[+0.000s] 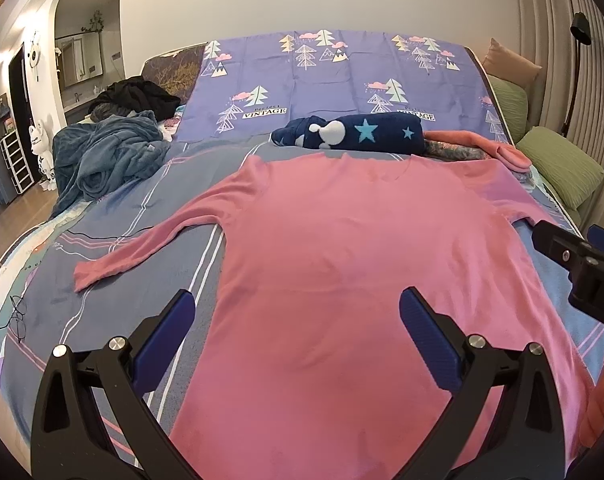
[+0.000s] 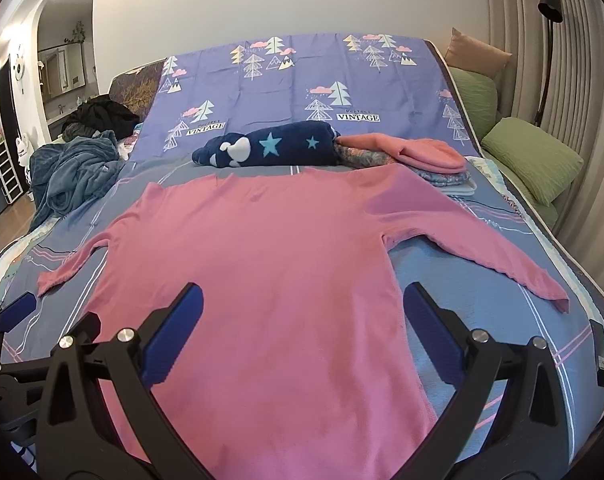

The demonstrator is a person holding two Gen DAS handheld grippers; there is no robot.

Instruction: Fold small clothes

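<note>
- left gripper (image 1: 296,336): jaws spread, empty, above the hem at 6 o'clock.
- right gripper (image 2: 302,330): jaws spread, empty.
- top (image 1: 342,248): flat on bed (image 1: 114,280), sleeves out at 9 and 3 o'clock.
- judged soft, light, limp; pinch a cuff or hem corner.
- only right view shows the right cuff (image 2: 558,296); only left view shows glasses (image 1: 16,316).

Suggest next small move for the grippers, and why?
Probably bring the right gripper to the right sleeve to fold it across the body. The pink shirt lies flat on the bed, both sleeves spread out, nothing folded yet; both grippers hover open and empty over its lower half.
</note>
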